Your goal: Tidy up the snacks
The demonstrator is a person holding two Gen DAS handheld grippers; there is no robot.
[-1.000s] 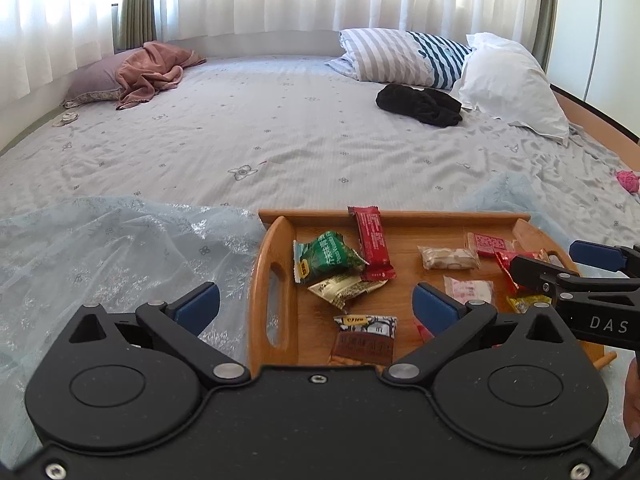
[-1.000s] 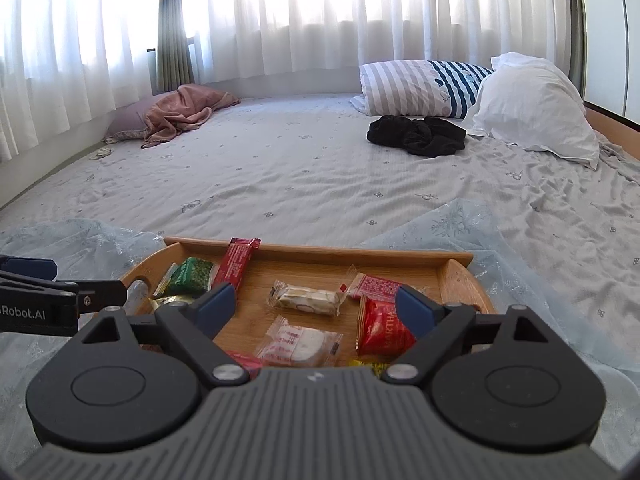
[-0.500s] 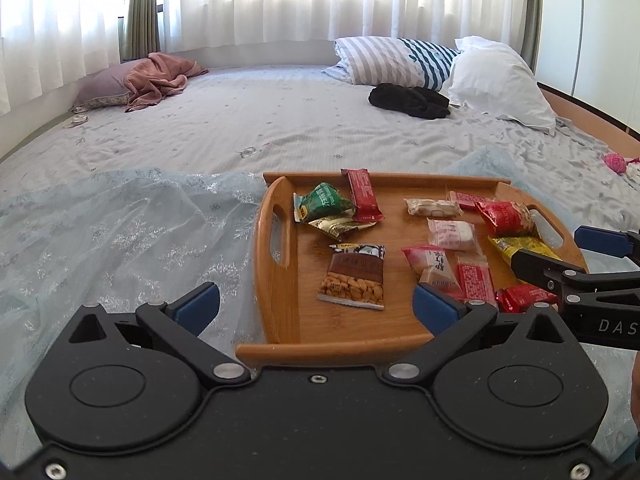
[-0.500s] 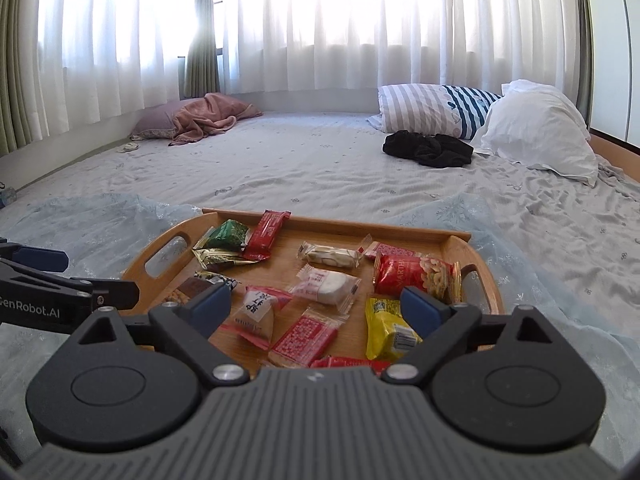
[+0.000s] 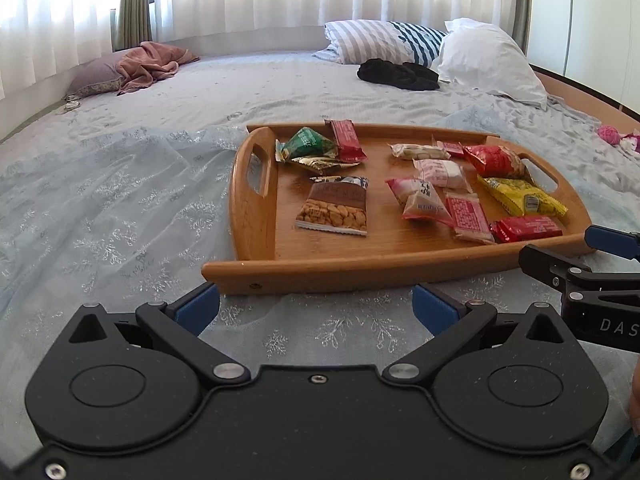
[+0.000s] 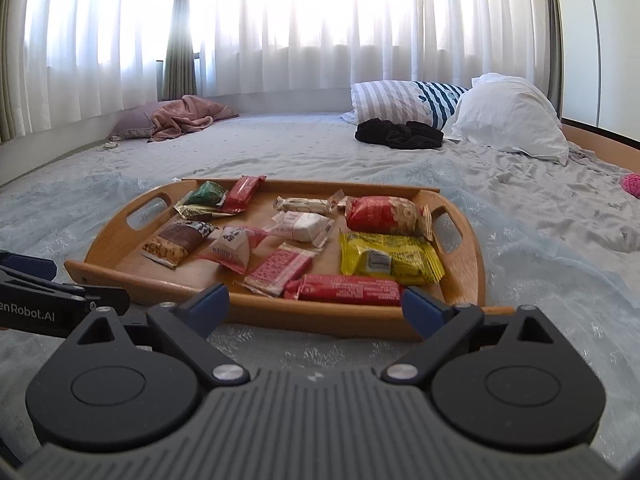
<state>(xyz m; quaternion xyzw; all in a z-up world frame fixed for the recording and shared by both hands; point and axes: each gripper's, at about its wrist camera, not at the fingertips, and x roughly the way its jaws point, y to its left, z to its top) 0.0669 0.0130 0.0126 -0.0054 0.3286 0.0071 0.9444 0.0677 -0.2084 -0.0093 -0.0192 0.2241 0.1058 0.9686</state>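
Note:
A wooden tray (image 5: 256, 224) (image 6: 104, 240) with handle cut-outs lies on the bed and holds several snack packets. Among them are a brown almond packet (image 5: 334, 206) (image 6: 176, 240), a green packet (image 5: 306, 142) (image 6: 206, 194), a yellow packet (image 5: 520, 196) (image 6: 386, 258) and a red bar (image 5: 526, 228) (image 6: 348, 290) near the front rim. My left gripper (image 5: 316, 306) is open and empty just before the tray's front edge. My right gripper (image 6: 316, 302) is open and empty at the front rim, beside the red bar. Each gripper shows at the edge of the other's view.
The tray rests on a pale blue sheer cloth (image 5: 100, 208) over the grey bedsheet. Striped and white pillows (image 5: 488, 56), a black garment (image 5: 396, 74) and a pink blanket (image 5: 152, 66) lie far back by the curtains. A pink item (image 5: 608, 134) lies at the right.
Both grippers have pulled back and risen away from the tray; the whole tray and its front rim now show ahead of the fingers. Both stay open and empty.

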